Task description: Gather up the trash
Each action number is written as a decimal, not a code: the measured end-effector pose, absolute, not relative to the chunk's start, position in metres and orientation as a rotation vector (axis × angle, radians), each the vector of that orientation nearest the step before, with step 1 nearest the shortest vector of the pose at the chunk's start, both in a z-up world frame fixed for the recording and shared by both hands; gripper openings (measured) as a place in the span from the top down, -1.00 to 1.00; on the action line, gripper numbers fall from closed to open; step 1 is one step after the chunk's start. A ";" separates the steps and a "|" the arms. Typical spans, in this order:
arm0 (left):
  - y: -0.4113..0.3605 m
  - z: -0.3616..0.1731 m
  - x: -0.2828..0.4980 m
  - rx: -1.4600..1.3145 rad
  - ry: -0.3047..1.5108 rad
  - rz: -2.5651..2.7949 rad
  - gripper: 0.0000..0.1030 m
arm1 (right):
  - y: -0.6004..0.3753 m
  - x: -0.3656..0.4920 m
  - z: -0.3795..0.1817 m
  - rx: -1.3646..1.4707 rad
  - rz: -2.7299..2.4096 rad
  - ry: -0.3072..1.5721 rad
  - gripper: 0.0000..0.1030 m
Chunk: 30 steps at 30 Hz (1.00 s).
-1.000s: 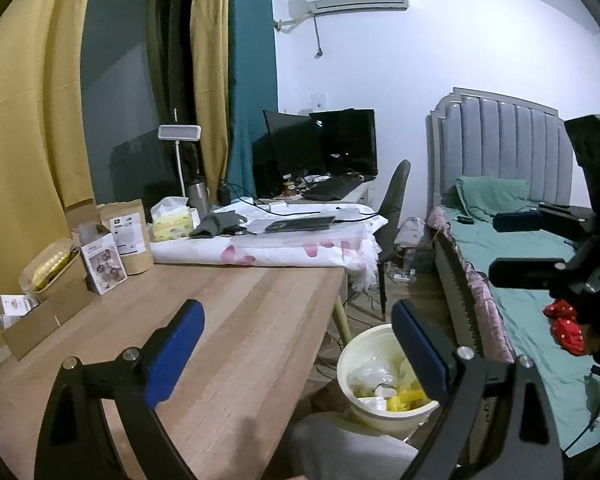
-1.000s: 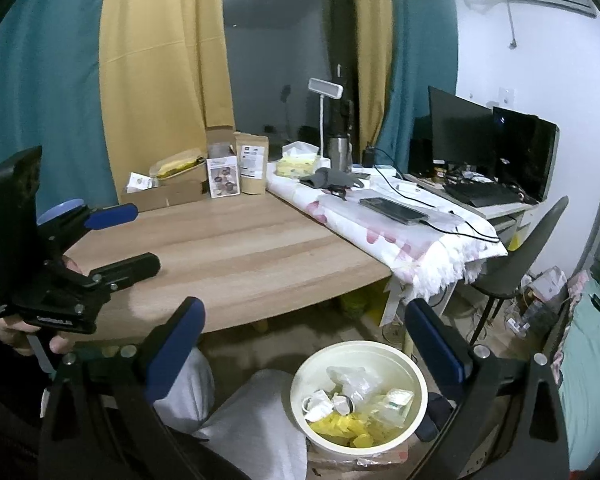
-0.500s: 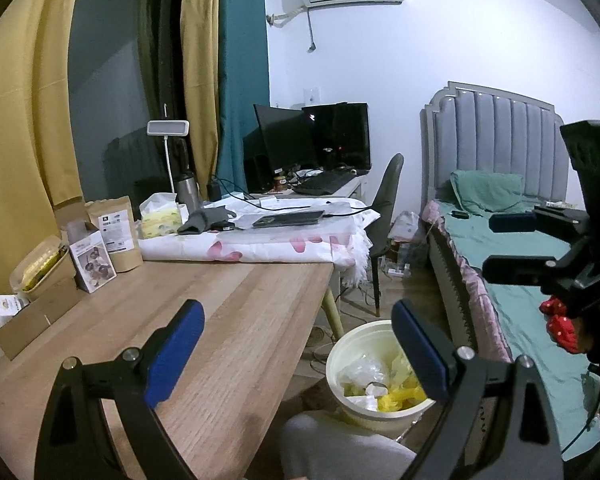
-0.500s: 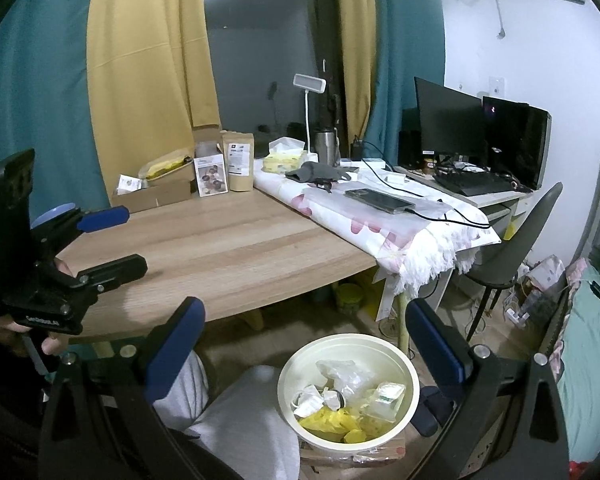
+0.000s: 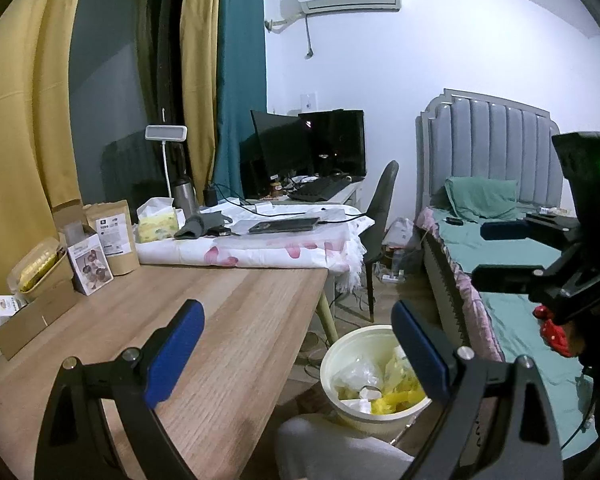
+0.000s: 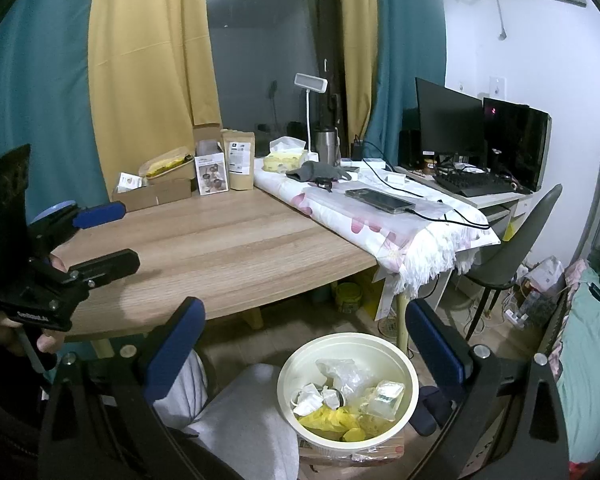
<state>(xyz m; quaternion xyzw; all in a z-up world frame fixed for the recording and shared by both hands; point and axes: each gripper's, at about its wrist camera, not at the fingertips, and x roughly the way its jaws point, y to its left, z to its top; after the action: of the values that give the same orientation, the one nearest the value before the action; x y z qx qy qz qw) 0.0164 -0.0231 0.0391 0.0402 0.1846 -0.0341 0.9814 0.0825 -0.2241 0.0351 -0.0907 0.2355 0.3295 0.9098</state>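
The trash bin (image 6: 346, 390), a pale round tub, stands on the floor just off the corner of the wooden counter (image 6: 228, 252), below and between the spread fingers of the right gripper (image 6: 304, 354) in that gripper's own view. Inside it lie crumpled clear plastic (image 6: 340, 372), white scraps and yellow wrappers (image 6: 332, 420). In the left wrist view the same bin (image 5: 340, 360) sits low and to the right of the left gripper (image 5: 296, 354), partly behind its right finger.

Both grippers stand wide apart with nothing between their blue pads. The right gripper hangs above the bin and a knee in pale trousers (image 6: 240, 420). The left gripper hovers over the near edge of the counter, whose bare wood stretches ahead of it.

Each gripper shows in the other's camera: the left one (image 6: 104, 236) at the far left of the right view, held by a hand (image 6: 40, 340); the right one (image 5: 512, 250) at the far right of the left view.

Far ahead of the left gripper, along the back of the counter, stand a cardboard box (image 5: 32, 316), a brown pouch (image 5: 114, 238) and a tissue pack (image 5: 156, 226), then a flowered cloth (image 5: 260, 250). Right of it lies a bed (image 5: 500, 248) with a green sheet.
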 end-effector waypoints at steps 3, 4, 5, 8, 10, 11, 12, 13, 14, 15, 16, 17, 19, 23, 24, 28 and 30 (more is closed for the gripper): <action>-0.022 0.040 0.015 0.079 0.369 -0.074 -0.84 | -0.224 0.082 0.035 -0.194 0.683 0.486 -0.94; -0.022 0.040 0.015 0.077 0.369 -0.073 -0.84 | -0.224 0.083 0.036 -0.196 0.684 0.487 -0.94; -0.022 0.040 0.015 0.076 0.371 -0.075 -0.84 | -0.224 0.082 0.036 -0.195 0.683 0.487 -0.94; -0.021 0.041 0.015 0.071 0.370 -0.076 -0.84 | -0.224 0.083 0.036 -0.195 0.684 0.485 -0.94; -0.020 0.041 0.015 0.069 0.367 -0.079 -0.84 | -0.223 0.082 0.036 -0.195 0.683 0.486 -0.94; -0.019 0.041 0.014 0.068 0.365 -0.079 -0.84 | -0.223 0.082 0.036 -0.195 0.683 0.487 -0.94; -0.019 0.041 0.014 0.069 0.365 -0.078 -0.84 | -0.223 0.082 0.036 -0.196 0.683 0.485 -0.94; -0.019 0.042 0.014 0.069 0.364 -0.078 -0.84 | -0.223 0.082 0.036 -0.195 0.683 0.485 -0.94; -0.019 0.042 0.013 0.068 0.364 -0.078 -0.84 | -0.223 0.082 0.036 -0.196 0.685 0.484 -0.94; -0.019 0.042 0.013 0.068 0.363 -0.078 -0.84 | -0.223 0.082 0.036 -0.196 0.686 0.484 -0.94; -0.019 0.042 0.013 0.068 0.364 -0.078 -0.84 | -0.223 0.082 0.036 -0.198 0.687 0.485 -0.94; -0.019 0.042 0.013 0.068 0.364 -0.079 -0.84 | -0.223 0.081 0.036 -0.198 0.686 0.484 -0.94; -0.019 0.042 0.013 0.065 0.363 -0.080 -0.84 | -0.223 0.082 0.036 -0.198 0.687 0.485 -0.94; -0.019 0.044 0.012 0.060 0.359 -0.085 -0.84 | -0.223 0.082 0.036 -0.199 0.688 0.484 -0.94; -0.019 0.045 0.010 0.059 0.358 -0.085 -0.84 | -0.223 0.082 0.036 -0.199 0.689 0.484 -0.94; -0.019 0.045 0.010 0.057 0.357 -0.085 -0.84 | -0.223 0.082 0.036 -0.200 0.689 0.485 -0.94; -0.019 0.045 0.009 0.057 0.355 -0.085 -0.84 | -0.222 0.083 0.036 -0.199 0.688 0.486 -0.94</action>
<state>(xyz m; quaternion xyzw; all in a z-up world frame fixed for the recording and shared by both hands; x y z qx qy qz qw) 0.0090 -0.0191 0.0455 0.0281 0.1766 -0.0421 0.9830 0.0826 -0.2224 0.0356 -0.0964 0.2354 0.3335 0.9078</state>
